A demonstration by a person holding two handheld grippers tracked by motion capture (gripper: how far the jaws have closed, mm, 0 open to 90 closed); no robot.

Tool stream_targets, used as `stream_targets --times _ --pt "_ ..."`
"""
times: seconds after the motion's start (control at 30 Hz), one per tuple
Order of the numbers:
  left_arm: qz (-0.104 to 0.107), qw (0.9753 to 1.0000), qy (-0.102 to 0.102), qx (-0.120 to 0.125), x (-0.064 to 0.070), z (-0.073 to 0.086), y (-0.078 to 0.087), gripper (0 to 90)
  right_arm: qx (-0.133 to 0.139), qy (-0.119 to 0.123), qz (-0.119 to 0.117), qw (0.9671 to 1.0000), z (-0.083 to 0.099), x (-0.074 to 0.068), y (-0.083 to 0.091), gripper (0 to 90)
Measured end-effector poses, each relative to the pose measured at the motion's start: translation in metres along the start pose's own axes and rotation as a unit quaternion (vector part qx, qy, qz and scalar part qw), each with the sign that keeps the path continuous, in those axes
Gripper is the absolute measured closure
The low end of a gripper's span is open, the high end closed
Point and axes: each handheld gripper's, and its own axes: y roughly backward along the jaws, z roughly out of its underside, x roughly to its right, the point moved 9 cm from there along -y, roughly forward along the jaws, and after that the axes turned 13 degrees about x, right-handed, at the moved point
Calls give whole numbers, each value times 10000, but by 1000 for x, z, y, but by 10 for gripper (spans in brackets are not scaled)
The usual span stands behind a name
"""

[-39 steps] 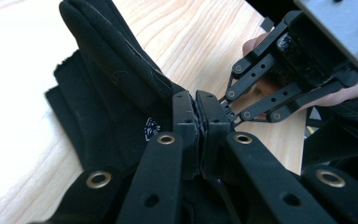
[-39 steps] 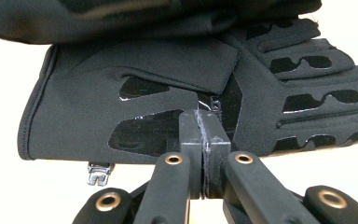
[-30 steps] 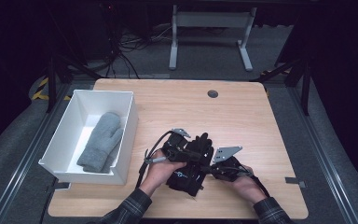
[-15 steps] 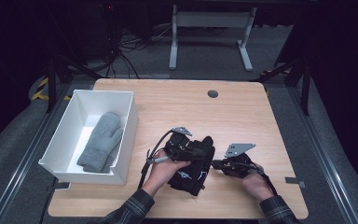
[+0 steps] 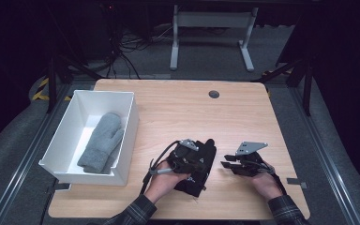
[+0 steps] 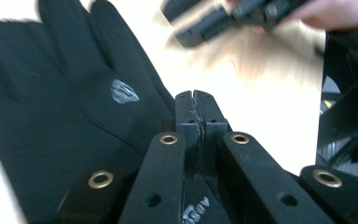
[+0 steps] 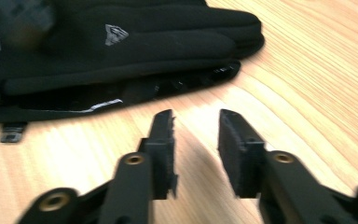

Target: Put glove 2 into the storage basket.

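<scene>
1. Here the black glove [image 5: 198, 166] lies flat on the worktop [image 5: 178, 112], directly under and in front of the left hand-held gripper [image 5: 201, 157]. Its long axis runs from the cuff near the person's side up to fingertips that point away from the person and slightly to the right in the high view.
2. In the left gripper view the left hand-held gripper [image 6: 196, 100] has its jaws pressed fully together. They rest at the glove's [image 6: 60, 102] edge, but whether any fabric is caught between them cannot be told.
3. The right hand-held gripper [image 5: 227, 164] sits just to the right of the glove, apart from it. In the right gripper view its [image 7: 196, 123] jaws stand parted with bare wood between them, and the glove [image 7: 121, 51] lies ahead of them, fingers pointing to that view's right.
4. Much of the glove in the high view is covered by the left hand-held gripper and the left hand [image 5: 161, 178]. The cuff is hard to make out. The right hand-held gripper seen far off in the left gripper view is blurred.
5. A grey mitten [image 5: 101, 143] lies in the white bin [image 5: 126, 136], well to the left of the left hand-held gripper.
6. Compared with a second ago, the right hand-held gripper has drawn away from the glove to the right; the left one has stayed on it.
</scene>
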Motion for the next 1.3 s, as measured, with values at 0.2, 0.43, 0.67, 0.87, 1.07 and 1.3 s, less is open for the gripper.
stream_targets --times 0.2,0.43,0.67,0.87,1.07,1.3 --pt "53 9992 -61 -380 8 16 -14 898 -28 -95 258 9996 5 10 -1 438" --pt "-70 9971 -231 -727 8 24 -14 899 -49 -243 431 9988 10 22 1 357" --pt "-322 9948 -367 -898 -3 31 6 899 37 -282 568 9980 14 31 4 310" --pt "-625 9934 -377 -883 -21 39 31 899 64 -334 679 9971 17 38 5 299" --pt "-880 9915 -428 -863 -33 42 51 898 58 -327 671 9972 18 38 3 283" --pt "-1001 9896 -893 -513 -34 13 56 615 118 -316 665 9972 19 38 1 218"
